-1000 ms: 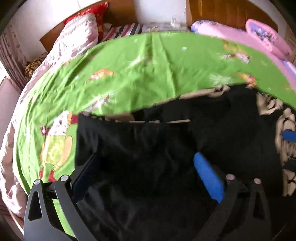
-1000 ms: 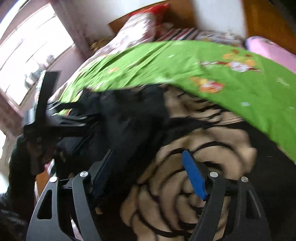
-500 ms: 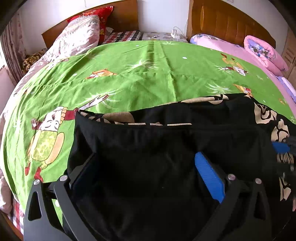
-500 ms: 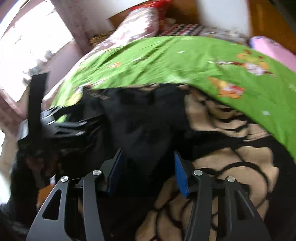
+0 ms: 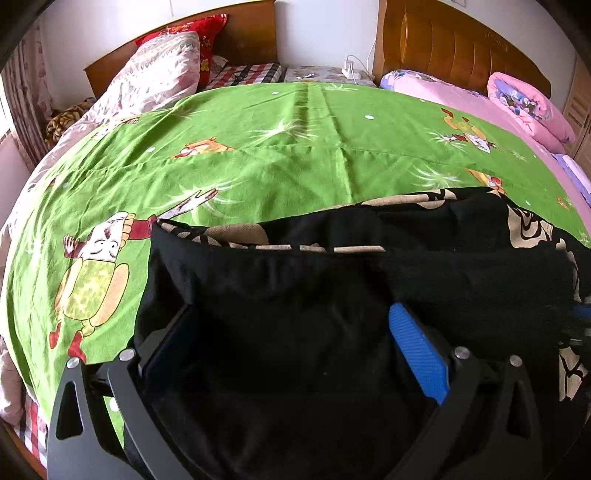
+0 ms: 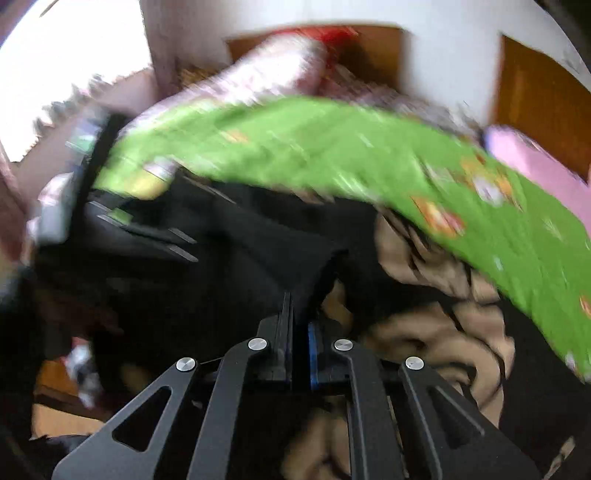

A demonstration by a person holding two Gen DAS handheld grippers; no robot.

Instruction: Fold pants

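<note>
Black pants (image 5: 295, 295) with a beige rose print lie on the near part of a green cartoon bedsheet (image 5: 295, 147). In the left wrist view my left gripper (image 5: 291, 350) is open, its blue-padded fingers (image 5: 417, 350) spread over the black fabric near the waistband edge. In the blurred right wrist view my right gripper (image 6: 299, 317) is shut on a fold of the black pants (image 6: 258, 258), with the beige print (image 6: 424, 325) to its right. The left gripper shows at the left of that view (image 6: 110, 206).
The bed has wooden headboards (image 5: 458, 48), a pink-white pillow (image 5: 159, 77), a red pillow (image 5: 210, 33) and a pink quilt (image 5: 524, 103) at the far side. A bright window (image 6: 74, 66) is at the left.
My right gripper has closed from open onto the black fabric and is moving, blurring its view. My left gripper stays open and has hardly moved.
</note>
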